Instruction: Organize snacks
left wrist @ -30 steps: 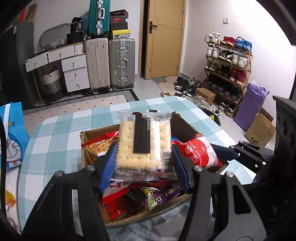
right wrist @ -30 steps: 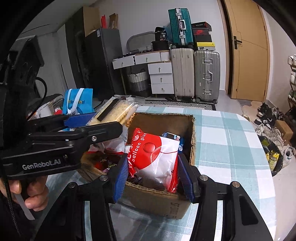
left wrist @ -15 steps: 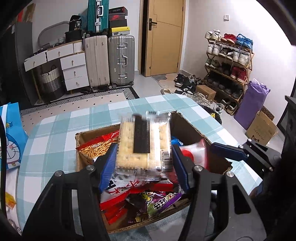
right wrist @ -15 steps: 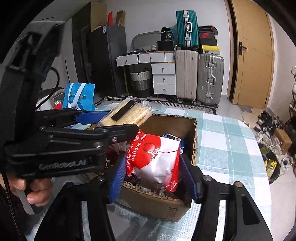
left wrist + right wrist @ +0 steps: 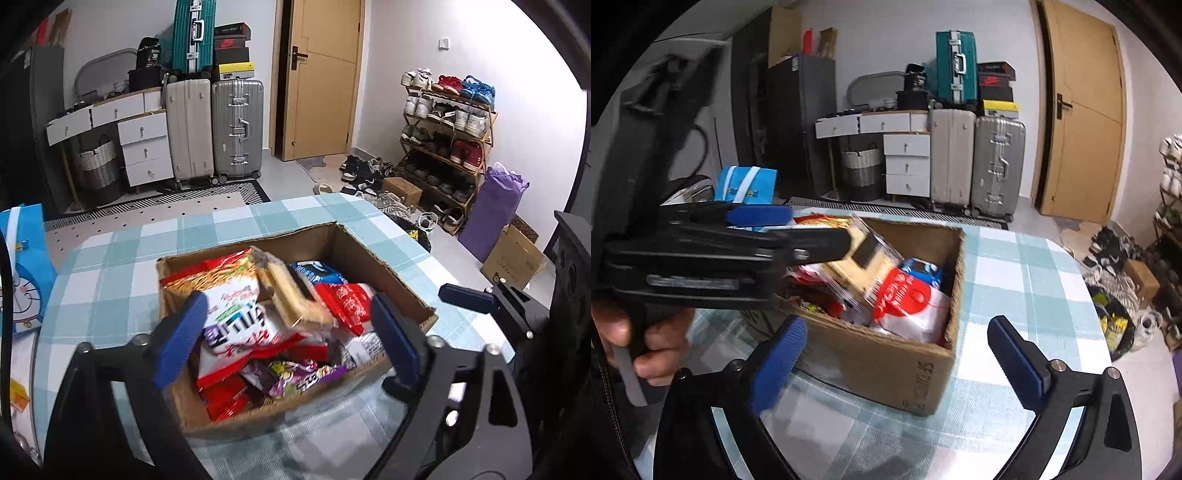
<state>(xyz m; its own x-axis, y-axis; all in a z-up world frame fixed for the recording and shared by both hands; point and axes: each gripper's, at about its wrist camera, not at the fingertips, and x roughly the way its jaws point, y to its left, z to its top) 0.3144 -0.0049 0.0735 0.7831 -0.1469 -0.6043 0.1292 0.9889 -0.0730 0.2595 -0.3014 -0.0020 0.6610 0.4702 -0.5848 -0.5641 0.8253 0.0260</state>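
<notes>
A cardboard box point(image 5: 388, 273) point(image 5: 886, 365) full of snack bags stands on the checked table point(image 5: 110, 280). My left gripper point(image 5: 288, 336) point(image 5: 816, 227) hangs over the box's near side. Its jaws are opening, and neither pad touches anything. Below them a clear cracker pack point(image 5: 291, 295) point(image 5: 864, 266) lies tilted and blurred on the other bags. My right gripper point(image 5: 897, 362) is in front of the box's near corner. Its jaws are opening too, with nothing gripped. The red and white bag point(image 5: 912, 306) point(image 5: 343, 302) rests inside the box.
A blue cartoon bag point(image 5: 22, 280) stands at the table's left edge. A person's hand point(image 5: 646, 339) holds the left gripper's handle. Suitcases point(image 5: 236, 125), drawers and a shoe rack point(image 5: 447, 122) line the room beyond. The table's rounded edge point(image 5: 1082, 295) is close on the right.
Both grippers went from shut to wide open. The cracker pack dropped from the left one into the box and tipped over. The red and white bag left the right one, which drew back.
</notes>
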